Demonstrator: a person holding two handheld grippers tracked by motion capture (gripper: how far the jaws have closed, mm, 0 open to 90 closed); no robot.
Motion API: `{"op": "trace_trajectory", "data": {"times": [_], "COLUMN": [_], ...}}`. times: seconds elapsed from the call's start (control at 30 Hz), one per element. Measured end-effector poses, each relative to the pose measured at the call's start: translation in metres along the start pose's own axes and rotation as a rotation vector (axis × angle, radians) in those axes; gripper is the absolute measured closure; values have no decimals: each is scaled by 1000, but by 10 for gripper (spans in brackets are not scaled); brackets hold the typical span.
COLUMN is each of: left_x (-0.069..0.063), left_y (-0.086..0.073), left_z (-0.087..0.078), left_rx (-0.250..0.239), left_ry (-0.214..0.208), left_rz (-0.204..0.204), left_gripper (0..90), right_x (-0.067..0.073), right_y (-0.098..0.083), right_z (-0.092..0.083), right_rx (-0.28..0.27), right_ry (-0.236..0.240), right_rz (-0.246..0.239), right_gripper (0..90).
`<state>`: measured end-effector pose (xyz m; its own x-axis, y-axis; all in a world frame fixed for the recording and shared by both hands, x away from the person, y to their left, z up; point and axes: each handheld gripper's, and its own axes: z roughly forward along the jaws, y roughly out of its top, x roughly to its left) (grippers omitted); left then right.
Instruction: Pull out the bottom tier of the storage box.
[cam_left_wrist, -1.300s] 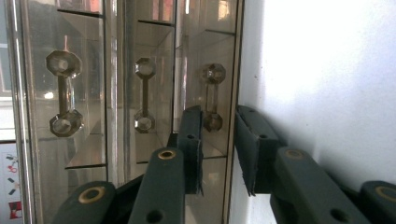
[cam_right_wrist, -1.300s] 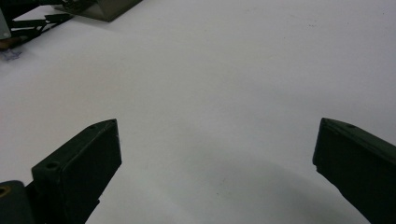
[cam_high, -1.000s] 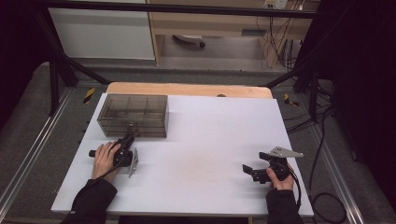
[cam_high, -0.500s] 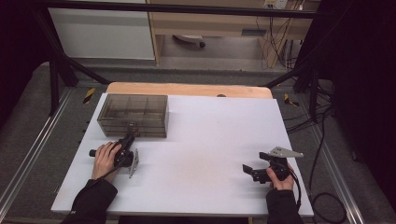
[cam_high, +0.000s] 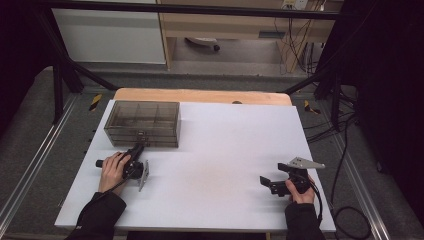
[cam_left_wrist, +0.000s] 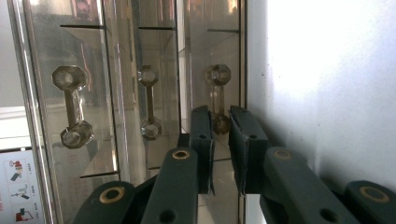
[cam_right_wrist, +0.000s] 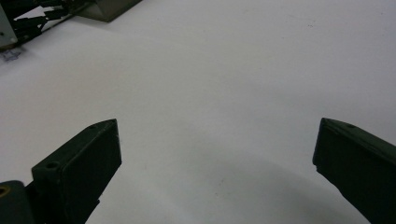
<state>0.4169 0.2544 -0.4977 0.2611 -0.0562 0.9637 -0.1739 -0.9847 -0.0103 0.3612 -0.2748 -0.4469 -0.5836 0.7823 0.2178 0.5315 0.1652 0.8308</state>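
The left claw (cam_left_wrist: 219, 135) is rolled on its side at the front of the smoky clear drawer box (cam_high: 142, 123), so its two jaws can straddle one of the dumbbell-shaped handles. That handle (cam_left_wrist: 217, 95) runs straight ahead of the claw, its near knob caught between the pads (cam_left_wrist: 201, 140), which have just been closing and now stand a narrow slot apart with the knob in it; whether they already press on it I cannot tell, though it looks close to a grip. Two more handles, the middle handle (cam_left_wrist: 150, 100) and the far handle (cam_left_wrist: 71, 107), lie off to one side of the jaws, untouched, so the drawer at the box's edge next to the bare table is judged the one to be pulled. In the high view the left claw (cam_high: 137, 150) sits against the box's near face with the hand (cam_high: 114, 170) behind it, a pose that suits drawing straight back toward the person. The right claw (cam_right_wrist: 215, 158) waits well apart from the box over the white table (cam_high: 225, 150), jaws spread wide with nothing between them, probably kept free to brace the box or reach inside once the drawer is out. A loose grip could slip off the knob.
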Motion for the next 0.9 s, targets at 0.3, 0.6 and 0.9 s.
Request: {"op": "trace_trajectory", "data": {"times": [0.3, 0.6, 0.9], "left_x": [0, -1, -3], "left_y": [0, 2, 0], "left_z": [-1, -5, -11], "left_rx": [2, 6, -7], "left_ry": [3, 1, -3], "left_rz": [7, 19, 14], "left_gripper": [802, 801, 800], "right_x": [0, 0, 0], "right_y": [0, 0, 0], "right_z": [0, -1, -1], "right_rx": [-1, -2, -2], "right_ry": [0, -2, -1], "right_rz": [1, -1, -1], "right_gripper": [18, 18, 18]}}
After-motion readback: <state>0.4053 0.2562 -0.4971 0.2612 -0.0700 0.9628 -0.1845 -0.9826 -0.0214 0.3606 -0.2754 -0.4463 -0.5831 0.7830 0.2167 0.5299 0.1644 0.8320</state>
